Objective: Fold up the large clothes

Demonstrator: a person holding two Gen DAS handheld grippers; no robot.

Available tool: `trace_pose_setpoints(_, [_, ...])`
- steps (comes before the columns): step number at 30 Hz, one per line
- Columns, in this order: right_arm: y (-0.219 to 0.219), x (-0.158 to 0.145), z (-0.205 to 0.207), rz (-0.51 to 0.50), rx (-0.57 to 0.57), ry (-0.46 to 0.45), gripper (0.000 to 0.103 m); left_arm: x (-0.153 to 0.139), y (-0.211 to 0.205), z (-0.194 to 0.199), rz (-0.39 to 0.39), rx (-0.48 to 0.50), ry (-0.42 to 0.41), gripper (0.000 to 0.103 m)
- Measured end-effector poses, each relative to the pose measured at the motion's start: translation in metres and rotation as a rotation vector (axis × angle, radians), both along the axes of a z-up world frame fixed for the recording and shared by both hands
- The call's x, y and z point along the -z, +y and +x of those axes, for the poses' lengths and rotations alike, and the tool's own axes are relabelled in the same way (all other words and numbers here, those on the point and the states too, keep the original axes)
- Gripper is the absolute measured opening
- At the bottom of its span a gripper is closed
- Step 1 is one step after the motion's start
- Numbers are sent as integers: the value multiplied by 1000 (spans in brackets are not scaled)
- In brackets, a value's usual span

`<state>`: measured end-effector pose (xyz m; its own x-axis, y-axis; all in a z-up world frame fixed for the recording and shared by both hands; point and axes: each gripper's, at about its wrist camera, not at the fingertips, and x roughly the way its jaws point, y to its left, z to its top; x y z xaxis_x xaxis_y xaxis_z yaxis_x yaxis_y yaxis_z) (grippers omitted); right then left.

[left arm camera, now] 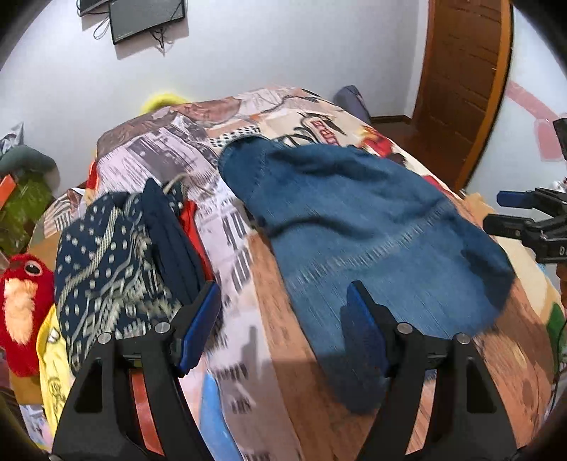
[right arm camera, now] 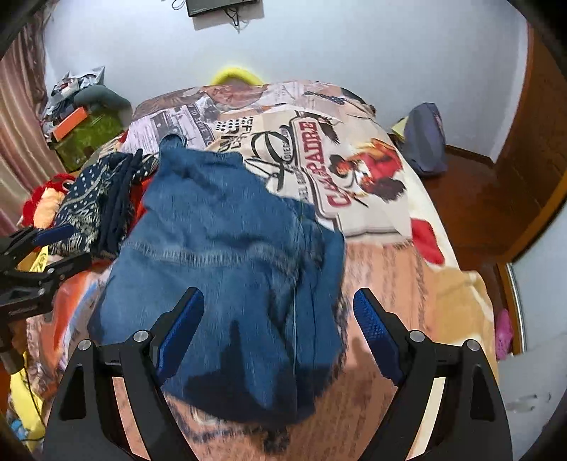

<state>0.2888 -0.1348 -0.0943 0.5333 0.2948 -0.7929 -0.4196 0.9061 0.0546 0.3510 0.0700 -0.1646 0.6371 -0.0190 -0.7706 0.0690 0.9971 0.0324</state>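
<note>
The denim garment [right arm camera: 226, 269] lies on the bed [right arm camera: 389, 283], near its front edge, spread flat on the printed cover. To its left sits a pile of folded clothes [right arm camera: 95, 216], touching the garment's left edge at the back. Left of that pile, off the bed's side, a plush bird [left arm camera: 23, 305] sits. Behind the bed stands the wall, a monitor [left arm camera: 145, 17] mounted on it. A bag [right arm camera: 425, 142] rests on the floor right of the bed.
</note>
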Motion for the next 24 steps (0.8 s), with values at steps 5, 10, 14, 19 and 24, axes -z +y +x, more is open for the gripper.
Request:
trace_pose_setpoints(5, [16, 13, 42, -21, -24, 25, 84, 19, 14, 46, -31, -20, 54, 73])
trace_pose_setpoints(10, [16, 38, 86, -9, 1, 100, 84, 39, 31, 87, -113, -78, 88, 73])
trace_pose_setpoints(14, [5, 62, 105, 41, 21, 175, 83, 55, 50, 125, -171, -140, 106, 74])
trace_pose_setpoints(19, [-2, 75, 102, 53, 30, 150, 83, 68, 54, 151, -182, -175, 127, 79])
trace_pose_setpoints(24, [-18, 70, 98, 96, 62, 175, 83, 58, 44, 145, -67, -192, 101, 79])
